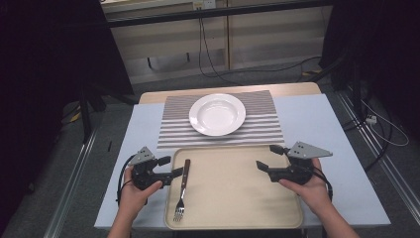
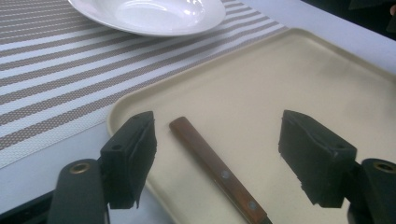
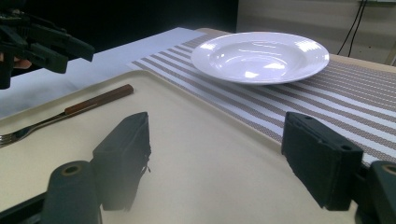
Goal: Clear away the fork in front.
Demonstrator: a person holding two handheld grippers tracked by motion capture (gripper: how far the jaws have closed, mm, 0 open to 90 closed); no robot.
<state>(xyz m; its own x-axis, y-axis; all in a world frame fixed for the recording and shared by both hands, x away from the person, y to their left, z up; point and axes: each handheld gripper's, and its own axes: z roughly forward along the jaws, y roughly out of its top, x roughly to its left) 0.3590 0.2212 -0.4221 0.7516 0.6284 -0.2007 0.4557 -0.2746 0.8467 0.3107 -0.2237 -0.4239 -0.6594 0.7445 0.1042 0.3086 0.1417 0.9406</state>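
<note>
Fork, look: I see a fork (image 1: pixel 181 191) with a slim, straight wooden handle, reddish brown, fixed by two small metal rivets. A thin steel neck leads to silver tines.
Fork, place: it lies flat on the left part of the beige tray (image 1: pixel 233 198), handle toward the far edge, tines toward my near edge. Nothing touches it.
Fork, left gripper view: the handle (image 2: pixel 217 170) runs on the tray below the gap between my two black jaws, its rounded end nearer the left jaw, with clear space to both.
Left gripper: my left gripper (image 1: pixel 172 167) sits at the tray's left rim, just beside the handle's far end. The tongs stand wide and hold nothing.
Right gripper: my right gripper (image 1: pixel 267 157) hovers over the tray's right part, well apart from the fork. Its tongs stand wide and hold nothing.
Fork, right gripper view: I see the fork (image 3: pixel 65 116) across the tray, tines at the left edge of that view, with the left gripper (image 3: pixel 70 53) above it.
Tray: rounded corners, a low raised rim, a plain matte surface.
Plate: a white deep plate (image 1: pixel 217 114) rests on a grey and white striped placemat (image 1: pixel 173 131) just beyond the tray.
Table: a pale blue tabletop (image 1: pixel 307 119) carries everything.
</note>
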